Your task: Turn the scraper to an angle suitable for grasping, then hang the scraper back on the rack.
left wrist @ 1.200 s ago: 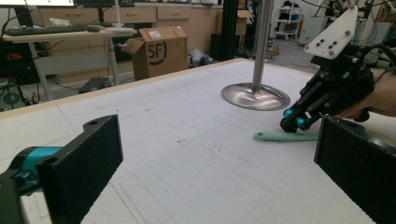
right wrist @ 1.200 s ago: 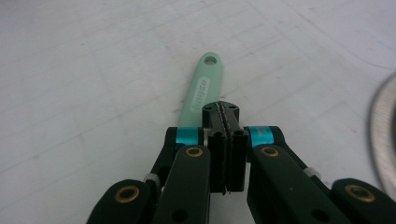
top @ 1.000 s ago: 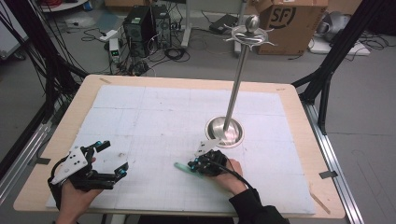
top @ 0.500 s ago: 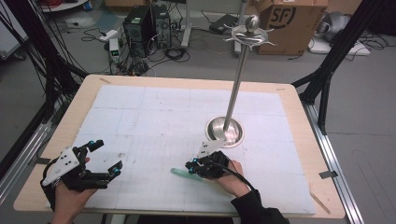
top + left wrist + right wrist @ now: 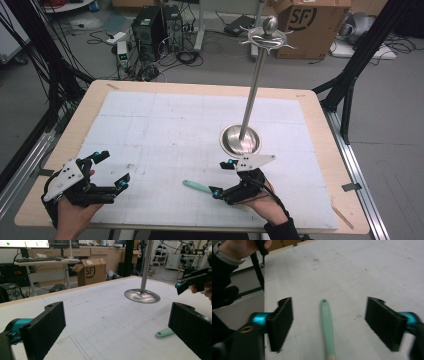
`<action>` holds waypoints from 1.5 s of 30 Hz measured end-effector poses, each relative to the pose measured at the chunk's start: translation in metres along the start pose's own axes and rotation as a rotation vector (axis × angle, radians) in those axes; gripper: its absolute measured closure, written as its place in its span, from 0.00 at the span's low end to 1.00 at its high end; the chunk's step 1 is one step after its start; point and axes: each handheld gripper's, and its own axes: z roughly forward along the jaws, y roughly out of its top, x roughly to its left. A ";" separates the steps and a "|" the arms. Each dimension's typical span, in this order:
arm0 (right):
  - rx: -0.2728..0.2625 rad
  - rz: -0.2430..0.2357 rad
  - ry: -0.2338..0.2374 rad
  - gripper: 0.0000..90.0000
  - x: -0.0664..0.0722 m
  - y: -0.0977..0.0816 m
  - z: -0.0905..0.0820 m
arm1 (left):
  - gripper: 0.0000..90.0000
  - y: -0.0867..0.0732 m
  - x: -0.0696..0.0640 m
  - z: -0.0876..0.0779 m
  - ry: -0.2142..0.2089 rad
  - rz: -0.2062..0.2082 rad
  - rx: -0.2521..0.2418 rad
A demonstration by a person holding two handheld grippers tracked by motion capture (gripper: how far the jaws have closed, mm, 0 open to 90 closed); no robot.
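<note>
High view: my right hand-held gripper (image 5: pixel 222 178) sits low on the desk (image 5: pixel 320 110), jaws spread, nothing held. The green handle (image 5: pixel 196 186) lies just off its tips, toward my left, flat on the white mat (image 5: pixel 165 125). The left hand-held gripper (image 5: pixel 111 170) is well apart at the near left corner, also spread and empty. The right is clearly nearer. The steel stand (image 5: pixel 241 140) rises just beyond the right hand.

Left gripper view: handle (image 5: pixel 165 333) end shows beside the right-side jaw; stand base (image 5: pixel 142 295) farther off.

Right gripper view: handle (image 5: pixel 327 326) runs straight out between the open jaws, touching neither. Long axis along my reach, so I judge a wrist turn is needed before closing.

Room: cartons, cables, computers on the floor.
</note>
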 end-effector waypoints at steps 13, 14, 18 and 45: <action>0.120 -0.064 -0.085 0.00 0.003 -0.010 -0.010 | 0.02 -0.002 -0.001 0.003 -0.001 -0.003 0.009; 0.130 -0.076 -0.086 0.00 0.003 -0.010 -0.008 | 0.02 -0.002 -0.001 0.002 0.000 -0.006 0.006; 0.189 -0.094 -0.056 0.00 0.005 -0.005 0.002 | 0.02 -0.002 0.000 0.002 0.000 -0.005 0.004; 0.793 -0.177 -0.011 0.52 0.003 0.016 0.053 | 0.02 -0.003 0.000 0.009 -0.019 -0.008 0.018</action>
